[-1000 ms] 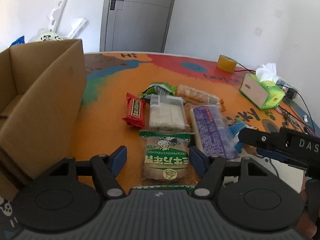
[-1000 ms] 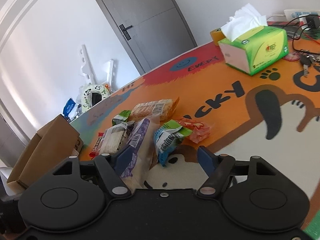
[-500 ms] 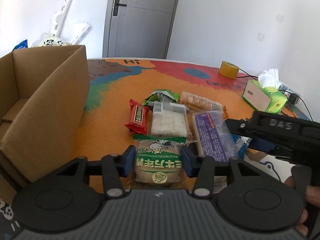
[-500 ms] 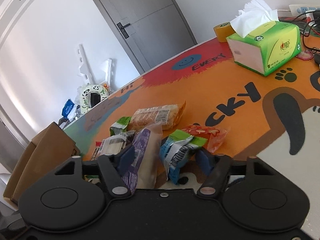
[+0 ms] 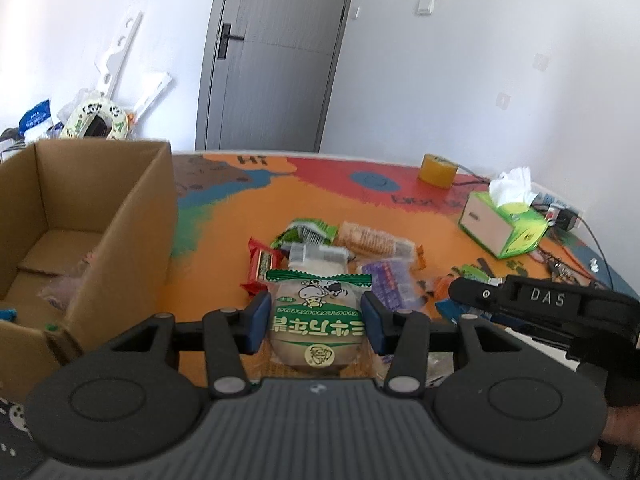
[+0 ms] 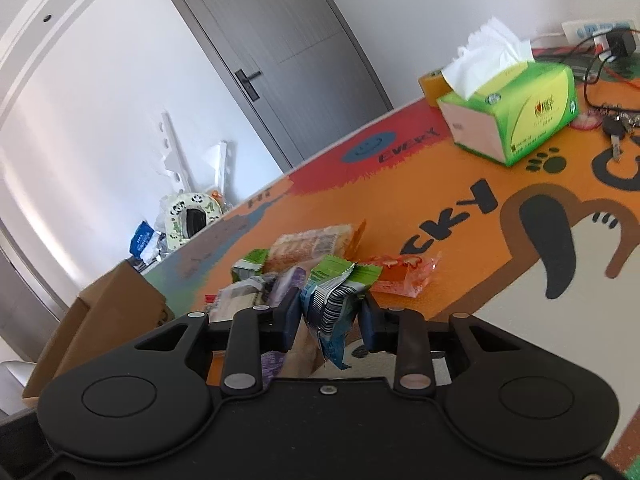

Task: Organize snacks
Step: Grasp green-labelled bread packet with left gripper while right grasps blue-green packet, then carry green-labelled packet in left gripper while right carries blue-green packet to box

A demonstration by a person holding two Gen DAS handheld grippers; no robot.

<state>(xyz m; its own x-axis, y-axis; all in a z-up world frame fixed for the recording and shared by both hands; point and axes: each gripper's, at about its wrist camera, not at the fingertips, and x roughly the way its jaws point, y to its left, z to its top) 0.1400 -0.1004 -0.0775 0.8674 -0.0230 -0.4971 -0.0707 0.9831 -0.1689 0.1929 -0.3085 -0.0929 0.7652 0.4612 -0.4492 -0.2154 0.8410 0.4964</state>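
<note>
Left gripper point(image 5: 316, 322): your fingers are closed against the sides of the green-and-white cake packet point(image 5: 316, 320), which sits lifted between the blue pads; you have it.
Cardboard box point(image 5: 132, 216): it stands open to the left of this gripper, close by, with a few items already on its floor, too blurred to name.
Snack pile point(image 5: 340, 248): straight ahead of the left gripper on the orange mat point(image 5: 224, 280) lie a red bar, a clear pack of white pieces, a purple bag and a biscuit sleeve, touching or overlapping one another.
Right gripper point(image 6: 330, 318): your fingers are drawn in on the blue-and-green crinkled pouch point(image 6: 336, 300); both pads press its sides, so it looks gripped, though whether it has left the mat I cannot tell.
Orange-red wrapper point(image 6: 400, 276): just ahead and to the right of that pouch, lying flat.
Tissue box point(image 6: 516, 116): far ahead to the right, well apart from the snacks; leave it.
Step in hand: by my reading, you are at the pick-up stage with one snack in each tool, neither yet boxed.
Next move: swing the left packet leftward over the box wall and release it inside, lifting high enough to clear the rim; then bring the right pouch across, keeping the two tools from colliding over the pile.
</note>
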